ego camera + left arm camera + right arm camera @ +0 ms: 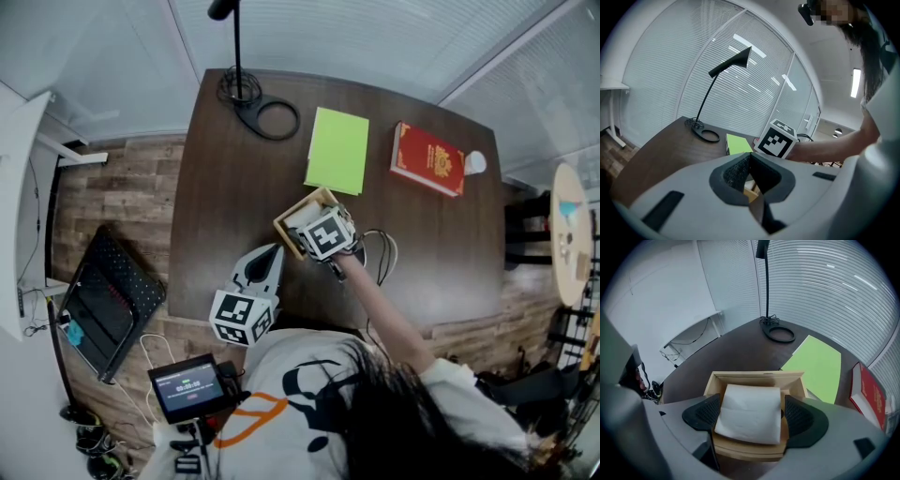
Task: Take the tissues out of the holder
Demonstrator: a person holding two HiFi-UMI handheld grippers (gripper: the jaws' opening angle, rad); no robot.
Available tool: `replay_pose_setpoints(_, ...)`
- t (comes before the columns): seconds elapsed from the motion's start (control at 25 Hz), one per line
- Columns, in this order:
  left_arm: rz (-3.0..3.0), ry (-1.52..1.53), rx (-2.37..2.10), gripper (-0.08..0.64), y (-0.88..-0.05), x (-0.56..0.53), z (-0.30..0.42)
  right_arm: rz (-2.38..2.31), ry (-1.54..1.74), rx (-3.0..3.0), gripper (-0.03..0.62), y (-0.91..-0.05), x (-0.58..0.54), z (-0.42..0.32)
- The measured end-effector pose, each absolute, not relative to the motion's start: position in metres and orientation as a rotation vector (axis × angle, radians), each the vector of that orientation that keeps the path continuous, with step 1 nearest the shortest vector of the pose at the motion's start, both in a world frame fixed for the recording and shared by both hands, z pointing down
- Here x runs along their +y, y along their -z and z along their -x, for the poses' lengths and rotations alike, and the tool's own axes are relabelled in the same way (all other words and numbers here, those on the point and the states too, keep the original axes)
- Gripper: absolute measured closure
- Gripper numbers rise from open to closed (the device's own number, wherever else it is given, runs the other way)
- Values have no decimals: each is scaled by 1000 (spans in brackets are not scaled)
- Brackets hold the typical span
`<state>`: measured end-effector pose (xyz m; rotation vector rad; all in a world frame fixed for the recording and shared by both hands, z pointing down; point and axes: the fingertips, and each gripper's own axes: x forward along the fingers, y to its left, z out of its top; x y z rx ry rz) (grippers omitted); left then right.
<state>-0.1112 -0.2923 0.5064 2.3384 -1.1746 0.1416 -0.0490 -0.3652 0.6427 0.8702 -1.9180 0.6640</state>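
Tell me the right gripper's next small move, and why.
Probably close the right gripper on the tissues: its open jaws flank the white stack in the wooden holder, pads apparently not pressing it yet.

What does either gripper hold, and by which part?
Nothing is held. The right gripper stands open around the tissues in the holder; the left gripper is empty.

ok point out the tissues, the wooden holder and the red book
tissues (pixel 750 413), right gripper view, middle of the white stack
wooden holder (pixel 757 376), right gripper view, far rim
red book (pixel 428 158), head view, centre of cover
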Motion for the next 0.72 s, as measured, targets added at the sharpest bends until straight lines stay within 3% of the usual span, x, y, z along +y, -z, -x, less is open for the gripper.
replay_pose_setpoints(0.72,-2320,-135,-1211,561,-511,-293,123,-765,-770,-1678,163,-673,-363,42)
